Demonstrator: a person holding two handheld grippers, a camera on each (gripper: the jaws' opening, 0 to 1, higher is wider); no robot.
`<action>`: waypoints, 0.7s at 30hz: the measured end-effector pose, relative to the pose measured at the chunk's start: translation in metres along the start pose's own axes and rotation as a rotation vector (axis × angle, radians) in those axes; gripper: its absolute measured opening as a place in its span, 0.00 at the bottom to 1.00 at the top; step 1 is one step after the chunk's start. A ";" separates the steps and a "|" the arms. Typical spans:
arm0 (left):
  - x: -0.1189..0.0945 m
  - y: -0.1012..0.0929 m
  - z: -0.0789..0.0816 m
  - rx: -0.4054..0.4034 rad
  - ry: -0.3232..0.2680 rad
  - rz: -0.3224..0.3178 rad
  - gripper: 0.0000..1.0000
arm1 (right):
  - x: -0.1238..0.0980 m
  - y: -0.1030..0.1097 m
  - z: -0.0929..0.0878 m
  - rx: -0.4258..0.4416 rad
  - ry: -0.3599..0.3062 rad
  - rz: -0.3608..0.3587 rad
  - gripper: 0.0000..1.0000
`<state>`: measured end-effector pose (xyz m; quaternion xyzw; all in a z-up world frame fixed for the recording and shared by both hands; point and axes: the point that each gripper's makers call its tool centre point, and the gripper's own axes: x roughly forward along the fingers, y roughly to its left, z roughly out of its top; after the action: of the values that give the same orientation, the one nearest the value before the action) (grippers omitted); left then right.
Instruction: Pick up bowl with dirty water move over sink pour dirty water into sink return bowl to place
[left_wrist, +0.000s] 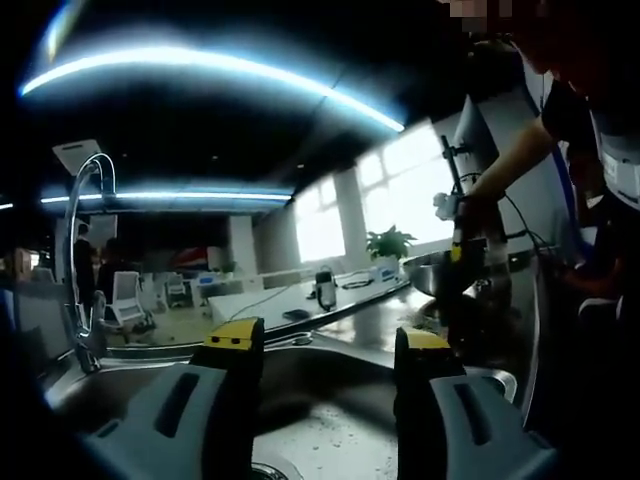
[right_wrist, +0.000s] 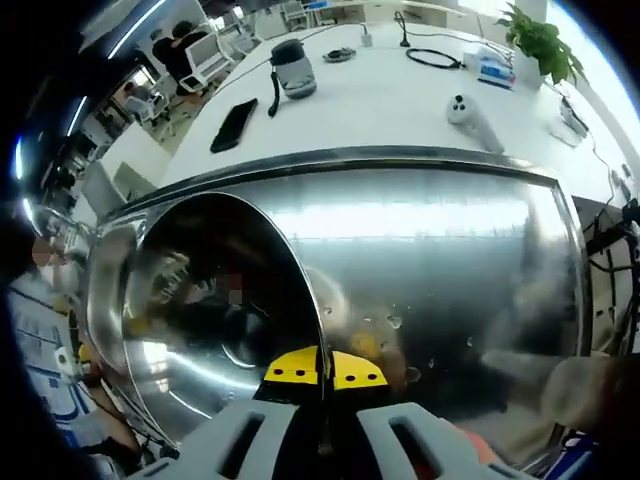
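In the left gripper view, the left gripper (left_wrist: 325, 350) hangs over the sink (left_wrist: 320, 420) with its yellow-tipped jaws spread wide and nothing between them. The basin below is steel, speckled with bits of dirt near its floor. A curved tap (left_wrist: 85, 250) rises at the sink's far left edge. To the right, a person's hand (left_wrist: 470, 215) holds the right gripper (left_wrist: 457, 255) against the rim of the bowl (left_wrist: 440, 270), which sits above the wet counter beside the sink. Beyond the counter lies a white table (left_wrist: 300, 297) with a plant (left_wrist: 390, 243) at its far end, before bright windows. In the right gripper view, the right gripper (right_wrist: 323, 372) has its two yellow tips pressed together on the rim of the bowl (right_wrist: 200, 310), pinching the thin steel edge. The bowl is tilted, its shiny inside facing the camera at the left of the view; whether water lies in it cannot be told. Behind it spreads the steel counter (right_wrist: 430, 250), beaded with drops. Further off, the white table (right_wrist: 400, 100) carries a phone (right_wrist: 233, 124), a cable (right_wrist: 433, 58) and the plant (right_wrist: 542, 42).
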<state>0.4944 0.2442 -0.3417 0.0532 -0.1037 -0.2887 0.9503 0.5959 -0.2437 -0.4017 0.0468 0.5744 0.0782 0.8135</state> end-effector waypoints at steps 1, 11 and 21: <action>0.000 0.000 0.000 0.000 -0.001 0.000 0.47 | 0.000 0.001 0.001 -0.008 -0.004 -0.001 0.00; -0.001 -0.001 0.002 0.003 -0.005 -0.003 0.47 | -0.005 0.012 0.014 -0.171 -0.052 -0.046 0.00; -0.001 -0.001 0.003 0.000 -0.008 -0.008 0.45 | -0.011 0.023 0.032 -0.320 -0.107 -0.083 0.00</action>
<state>0.4922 0.2437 -0.3395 0.0524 -0.1073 -0.2926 0.9487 0.6205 -0.2225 -0.3769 -0.1028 0.5118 0.1321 0.8427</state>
